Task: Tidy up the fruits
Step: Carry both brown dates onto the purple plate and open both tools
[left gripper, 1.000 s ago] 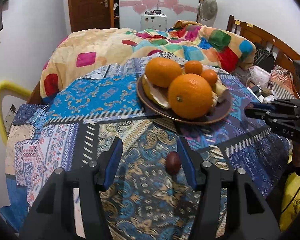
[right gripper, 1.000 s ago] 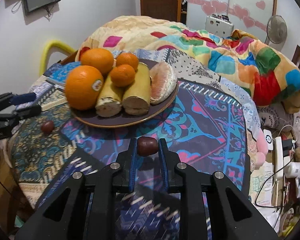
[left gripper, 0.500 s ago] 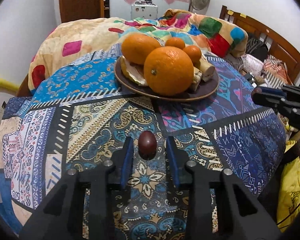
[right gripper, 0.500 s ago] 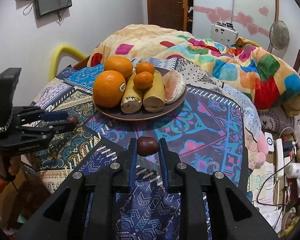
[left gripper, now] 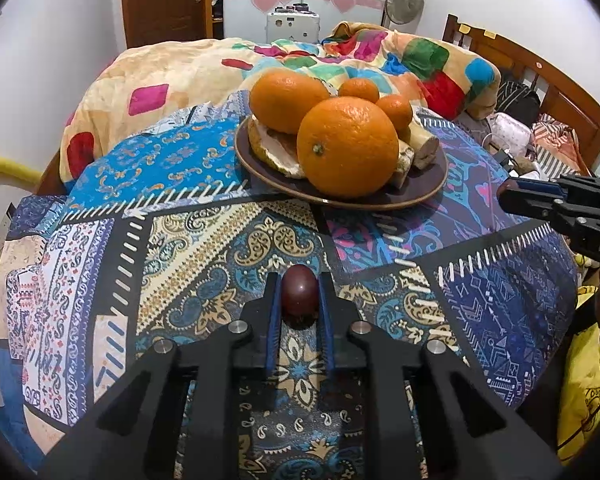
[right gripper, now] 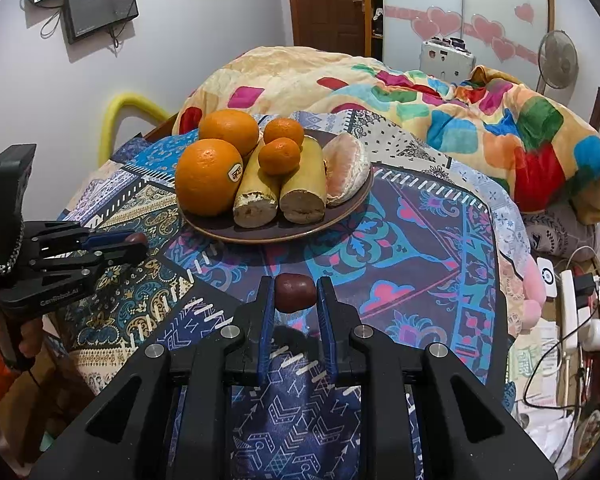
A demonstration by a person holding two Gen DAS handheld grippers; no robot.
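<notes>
Where the left wrist view looks along its own fingers, left gripper (left gripper: 300, 296) closed to a narrow gap on a small dark red fruit (left gripper: 299, 293), blue pads touching both sides, fruit low over the patterned cloth (left gripper: 204, 256) of the table. Beyond it, well apart, brown plate (left gripper: 432, 192) holding 2 large oranges (left gripper: 346, 146), 2 small mandarins (left gripper: 359, 90), a peeled citrus piece (left gripper: 274, 152) and cut banana pieces (left gripper: 422, 148). At the right edge, right gripper (left gripper: 508, 194) seen from the side, fingers close together, a dark red tip showing at their end. Behind the plate, a bright patchwork blanket (left gripper: 432, 60).

Seen from the right wrist, right gripper (right gripper: 295, 292) pinching a second dark red fruit (right gripper: 294, 287) between near-closed fingers, above the cloth and short of the plate (right gripper: 268, 234). On the plate, the stickered orange (right gripper: 208, 176) in front left, 2 banana pieces (right gripper: 304, 184) side by side with cut ends forward, a mandarin (right gripper: 280, 156) resting on them, the peeled citrus (right gripper: 348, 174) at the right rim. At the left, left gripper (right gripper: 134, 240) side-on, fingers shut around its fruit (right gripper: 137, 238), left of the plate.
</notes>
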